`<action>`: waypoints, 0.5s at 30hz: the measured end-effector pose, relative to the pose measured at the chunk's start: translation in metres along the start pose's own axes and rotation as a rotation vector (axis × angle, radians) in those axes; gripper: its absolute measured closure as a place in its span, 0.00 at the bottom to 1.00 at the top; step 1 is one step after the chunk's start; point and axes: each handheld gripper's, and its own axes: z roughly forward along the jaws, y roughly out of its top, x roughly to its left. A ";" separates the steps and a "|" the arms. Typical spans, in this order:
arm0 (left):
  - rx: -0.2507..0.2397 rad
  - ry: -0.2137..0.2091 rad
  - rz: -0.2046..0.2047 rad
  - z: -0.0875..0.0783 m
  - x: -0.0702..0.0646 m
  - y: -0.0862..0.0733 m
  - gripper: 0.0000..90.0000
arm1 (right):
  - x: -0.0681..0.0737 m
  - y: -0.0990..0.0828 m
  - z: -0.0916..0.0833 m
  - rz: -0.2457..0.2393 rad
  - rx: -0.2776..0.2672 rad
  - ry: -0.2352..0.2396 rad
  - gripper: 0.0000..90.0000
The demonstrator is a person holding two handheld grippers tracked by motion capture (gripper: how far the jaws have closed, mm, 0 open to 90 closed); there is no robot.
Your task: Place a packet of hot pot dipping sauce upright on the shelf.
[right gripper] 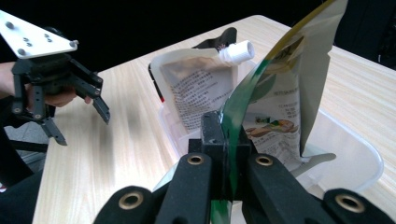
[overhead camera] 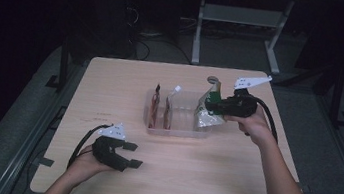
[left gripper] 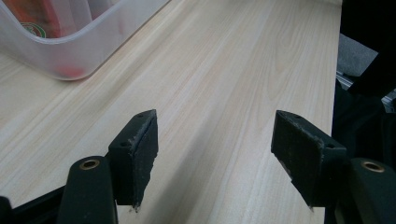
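Observation:
My right gripper (overhead camera: 215,104) (right gripper: 229,140) is shut on the edge of a green and silver pouch (overhead camera: 207,110) (right gripper: 275,102), which hangs tilted into the right end of a clear plastic bin (overhead camera: 175,130) (right gripper: 359,154). Two spouted pouches stand upright in the bin, one with a dark cap (overhead camera: 155,106) at the left and one with a white spout (overhead camera: 170,107) (right gripper: 201,93) beside it. Near the table's front left, my left gripper (overhead camera: 132,155) (left gripper: 215,158) rests open with nothing between its jaws; it also appears far off as the other gripper (right gripper: 79,119) in the right gripper view.
The bin's corner (left gripper: 70,51) lies at the upper left of the left gripper view. The wooden table (overhead camera: 110,89) has bare surface between the bin and the left gripper. Desk legs and cables (overhead camera: 198,35) stand on the floor beyond the far edge.

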 end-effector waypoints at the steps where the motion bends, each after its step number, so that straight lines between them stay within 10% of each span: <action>1: -0.001 0.000 0.000 0.000 0.000 0.000 0.35 | -0.001 -0.001 0.002 -0.003 0.018 -0.009 1.00; 15: 0.005 -0.007 -0.003 0.002 0.000 -0.001 0.35 | -0.009 -0.011 0.013 0.031 0.030 -0.038 0.98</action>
